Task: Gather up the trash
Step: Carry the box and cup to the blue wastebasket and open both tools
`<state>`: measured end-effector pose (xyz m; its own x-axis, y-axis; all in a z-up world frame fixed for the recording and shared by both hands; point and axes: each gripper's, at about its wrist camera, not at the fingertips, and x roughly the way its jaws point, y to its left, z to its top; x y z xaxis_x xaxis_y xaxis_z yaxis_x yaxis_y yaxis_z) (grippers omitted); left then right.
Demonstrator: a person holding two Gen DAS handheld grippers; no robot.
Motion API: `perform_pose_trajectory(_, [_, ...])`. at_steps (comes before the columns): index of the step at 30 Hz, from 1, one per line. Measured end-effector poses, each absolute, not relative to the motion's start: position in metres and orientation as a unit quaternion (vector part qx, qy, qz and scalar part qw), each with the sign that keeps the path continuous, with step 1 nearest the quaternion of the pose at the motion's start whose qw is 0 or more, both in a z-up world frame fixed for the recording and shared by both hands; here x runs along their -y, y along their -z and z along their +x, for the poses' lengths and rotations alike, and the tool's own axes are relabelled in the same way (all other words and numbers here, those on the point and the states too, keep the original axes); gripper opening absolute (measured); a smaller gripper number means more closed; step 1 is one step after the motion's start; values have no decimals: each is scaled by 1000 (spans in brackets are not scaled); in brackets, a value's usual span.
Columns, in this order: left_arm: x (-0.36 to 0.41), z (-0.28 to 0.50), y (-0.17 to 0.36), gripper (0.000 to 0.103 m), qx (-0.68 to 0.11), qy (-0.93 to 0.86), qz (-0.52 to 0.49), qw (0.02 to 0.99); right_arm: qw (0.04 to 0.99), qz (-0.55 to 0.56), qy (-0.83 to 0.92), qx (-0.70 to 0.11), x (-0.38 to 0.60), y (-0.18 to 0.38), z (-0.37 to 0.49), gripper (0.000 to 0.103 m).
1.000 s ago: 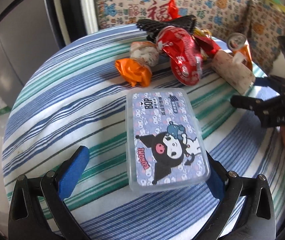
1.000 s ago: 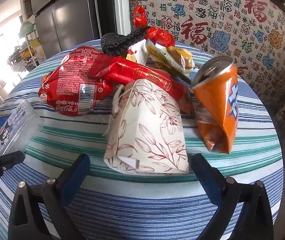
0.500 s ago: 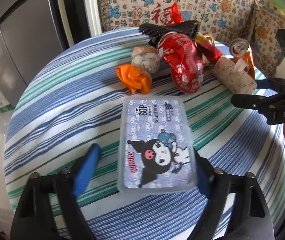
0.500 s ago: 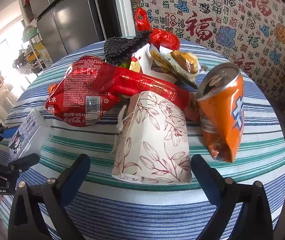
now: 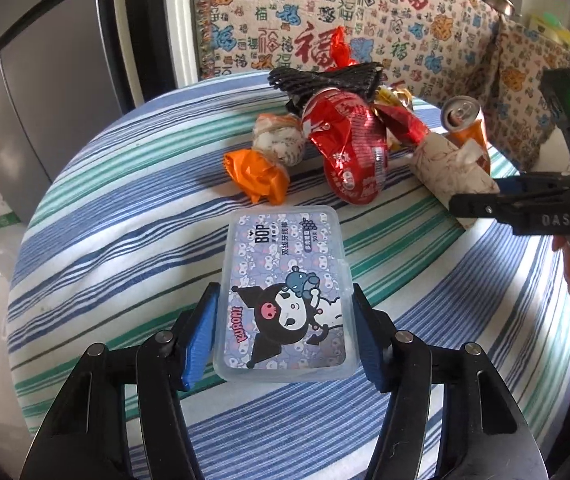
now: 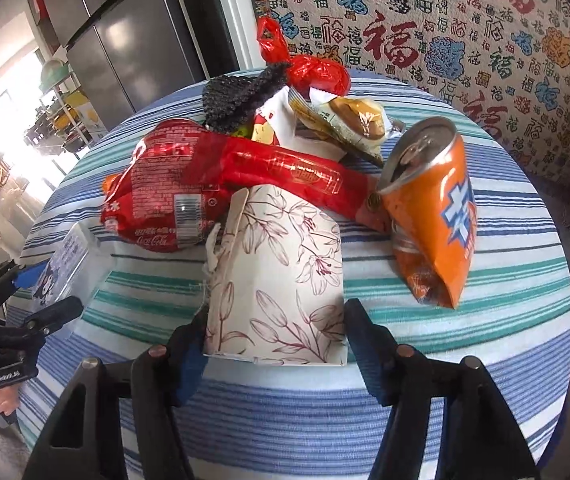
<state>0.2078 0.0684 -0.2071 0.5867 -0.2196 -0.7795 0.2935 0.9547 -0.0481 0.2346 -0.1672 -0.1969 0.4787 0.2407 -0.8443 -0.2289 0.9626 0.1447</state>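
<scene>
A clear plastic box [image 5: 285,292] with a cartoon label lies flat on the striped tablecloth [image 5: 125,220]. My left gripper [image 5: 285,292] straddles its near half. Its jaws are closing, and both blue pads touch the box's long sides. A flattened paper cup [image 6: 281,272] with a flower print lies between the fingers of my right gripper [image 6: 275,312]. Those jaws are closing too, with the pads against the cup's edges. In the left wrist view the right gripper [image 5: 481,196] reaches in from the right onto the cup [image 5: 445,168].
Behind the cup lie a crushed orange can [image 6: 433,216], red wrappers [image 6: 189,192], a bread packet [image 6: 349,120], a black mesh piece [image 6: 241,92] and a red bag [image 6: 309,68]. An orange wrapper [image 5: 257,174] lies left of the pile. A patterned sofa [image 6: 465,40] stands beyond the round table.
Both grippers' jaws have drawn in from wide open until the pads reach the sides of the box and the cup. Neither hand has shifted much.
</scene>
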Motion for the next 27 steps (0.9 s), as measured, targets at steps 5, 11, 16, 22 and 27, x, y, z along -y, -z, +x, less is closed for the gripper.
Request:
perform_pose_trajectory(5, [-75, 198, 199, 63, -426, 163, 16, 890, 864, -11, -146, -481, 172, 180, 207, 64])
perform_pose_trajectory(11, [-65, 180, 188, 63, -415, 191, -2, 890, 870, -15, -151, -468, 192, 168, 164, 64])
perform_pose_trajectory(16, [-40, 169, 178, 63, -401, 211, 0, 891, 877, -7, -137, -460, 224, 162, 132, 64])
perform_pose_trajectory(22, [7, 160, 164, 63, -389, 246, 13, 888, 892, 10, -103, -439, 271, 148, 107, 64])
perform_pose_trajectory(27, [69, 148, 145, 63, -379, 305, 18, 873, 901, 31, -38, -430, 342, 142, 92, 65])
